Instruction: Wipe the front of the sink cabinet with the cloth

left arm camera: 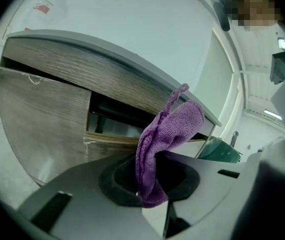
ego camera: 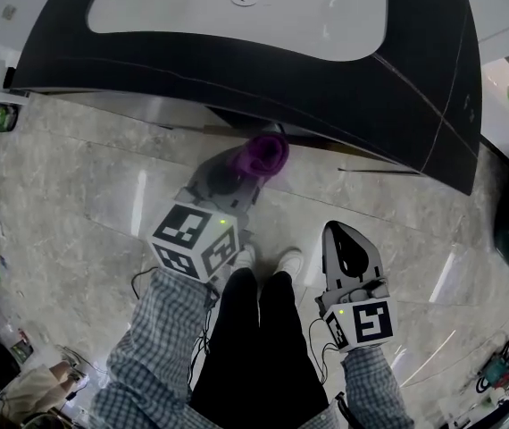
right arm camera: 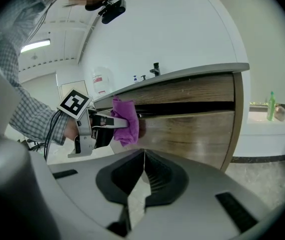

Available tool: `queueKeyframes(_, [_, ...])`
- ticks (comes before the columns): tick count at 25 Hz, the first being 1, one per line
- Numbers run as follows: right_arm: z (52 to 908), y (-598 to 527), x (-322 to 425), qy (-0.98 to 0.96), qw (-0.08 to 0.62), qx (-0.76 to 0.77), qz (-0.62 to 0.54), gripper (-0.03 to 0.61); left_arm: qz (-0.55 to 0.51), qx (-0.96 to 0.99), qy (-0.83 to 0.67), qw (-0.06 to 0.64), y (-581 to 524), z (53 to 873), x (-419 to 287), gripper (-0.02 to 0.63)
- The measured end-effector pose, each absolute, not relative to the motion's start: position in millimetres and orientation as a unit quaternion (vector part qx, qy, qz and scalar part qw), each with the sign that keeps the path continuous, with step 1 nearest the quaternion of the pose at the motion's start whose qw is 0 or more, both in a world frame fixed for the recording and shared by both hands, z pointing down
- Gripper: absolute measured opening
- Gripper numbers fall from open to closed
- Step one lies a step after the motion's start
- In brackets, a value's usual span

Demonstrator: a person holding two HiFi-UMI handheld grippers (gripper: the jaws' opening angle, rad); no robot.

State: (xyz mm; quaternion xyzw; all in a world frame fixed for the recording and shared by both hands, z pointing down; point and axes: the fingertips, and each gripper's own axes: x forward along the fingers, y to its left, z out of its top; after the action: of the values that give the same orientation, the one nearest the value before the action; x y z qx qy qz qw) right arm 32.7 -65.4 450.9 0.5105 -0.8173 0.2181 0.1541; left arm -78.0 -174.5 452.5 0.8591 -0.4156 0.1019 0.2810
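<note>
Left gripper [left arm camera: 150,186]: clamped on the purple cloth [left arm camera: 168,134], pinching 1 bunched fold, the rest spilling out ahead of the jaws. Right gripper [right arm camera: 141,181]: jaws pressed together on nothing, held low on the right, back from the cabinet front [right arm camera: 192,129].

Cloth up at the wood-grain front, by the dark gap between the 2 panels, below the sink [ego camera: 237,12]. Touching the wood or just short of it: hard to tell.

Probably light, soft and floppy, with a grippy pile and nothing fragile about it. Best taken by a thick bunch near the middle, as here, leaving a pad of fabric ahead of the jaw tips to keep hard plastic off the wood. Likely to drag loose if pinched by a thin edge only.

Head view: just a purple lump under the dark counter edge [ego camera: 397,88], the cabinet front hidden beneath the overhang. Right gripper view: the side-on look at cloth and panels together. Left gripper view: the pinch itself, close up.
</note>
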Motion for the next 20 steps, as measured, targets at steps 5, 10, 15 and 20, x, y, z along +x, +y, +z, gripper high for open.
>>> queueKeyframes(5, [451.6, -66.9, 28.0, -0.817, 0.155, 0.510, 0.220, 0.018, 0.103, 0.837, -0.458, 0.283, -177.4, 457.3, -120.4, 0.069])
queueKeyframes(10, [452.9, -68.1, 25.5, -0.817, 0.159, 0.508, 0.219, 0.018, 0.106, 0.808, -0.504, 0.287, -178.9, 463.7, -156.9, 0.069])
queueKeyframes(15, [456.4, -68.6, 24.6, -0.817, 0.161, 0.508, 0.220, 0.018, 0.120, 0.769, -0.567, 0.270, -175.8, 475.6, -187.9, 0.069])
queueKeyframes(20, [463.5, -66.5, 31.6, -0.814, 0.163, 0.511, 0.223, 0.018, 0.130, 0.738, -0.598, 0.286, -169.2, 499.6, -195.1, 0.069])
